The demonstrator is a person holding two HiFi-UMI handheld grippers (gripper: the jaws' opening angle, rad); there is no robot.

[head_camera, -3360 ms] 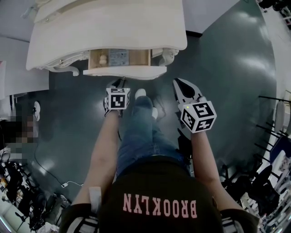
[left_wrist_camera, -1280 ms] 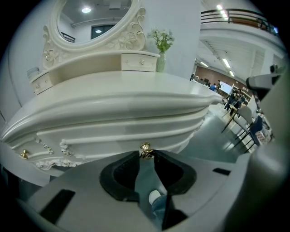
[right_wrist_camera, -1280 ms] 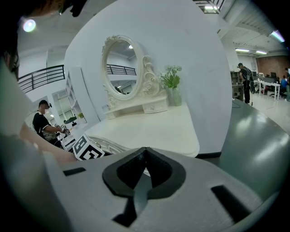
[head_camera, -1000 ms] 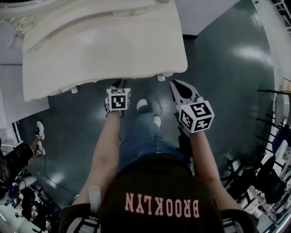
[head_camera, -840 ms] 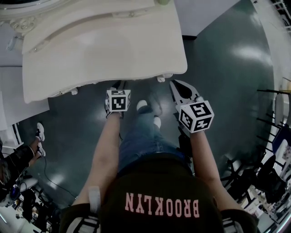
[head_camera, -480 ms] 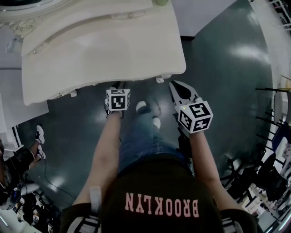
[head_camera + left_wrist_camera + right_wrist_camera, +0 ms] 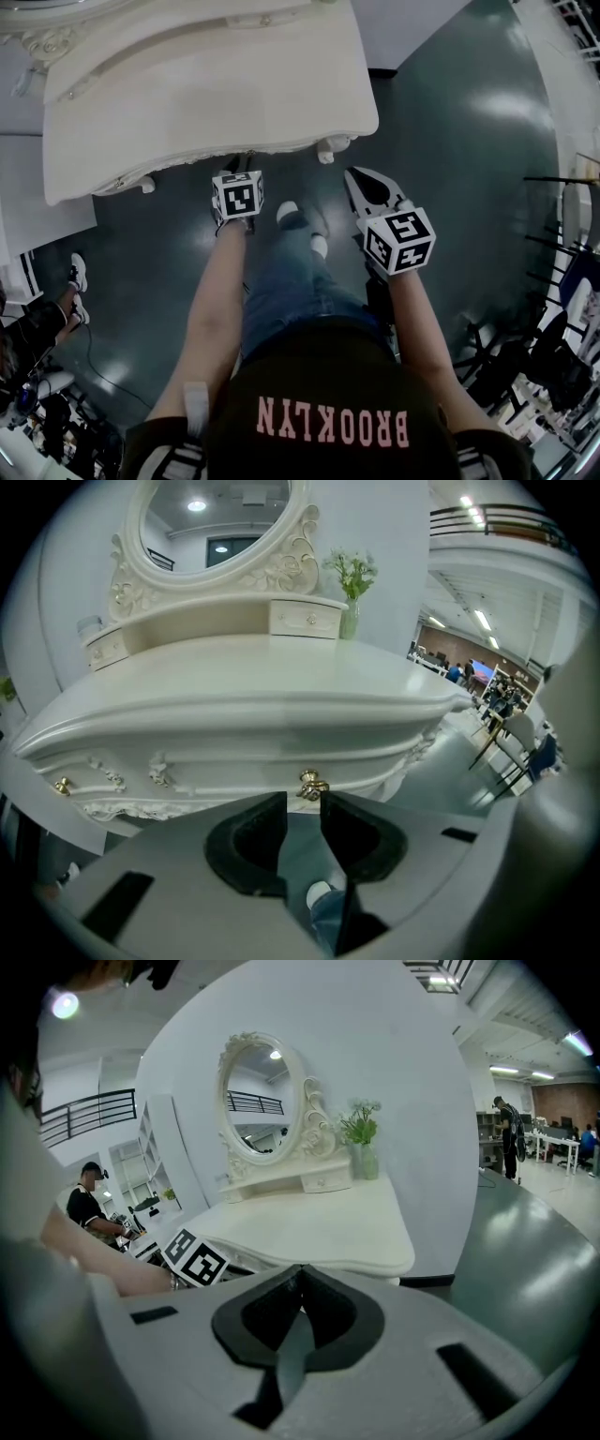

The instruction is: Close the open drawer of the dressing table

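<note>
Head view: Seen from above, the table fills the upper left of the frame, and no drawer juts past its front edge. The closing looks done, with nothing left but to draw back. The left gripper is right at that edge at centre frame. The right gripper is held off to the right, over bare floor.

Left gripper view: The drawer sits flush in the carved front at mid-frame, so whatever it holds is hidden. Its brass knob shows just beyond the jaw tips. The jaws are slightly apart, with nothing between them. Two small drawers under the mirror are also shut. A vase at upper centre holds a sprig of white flowers.

Right gripper view: The jaws are pressed together at the tips and hold nothing. The table lies beyond them at centre, clear of the tool, with the vase of greenery beside the mirror. The marker cube on the other gripper shows at lower left.
</note>
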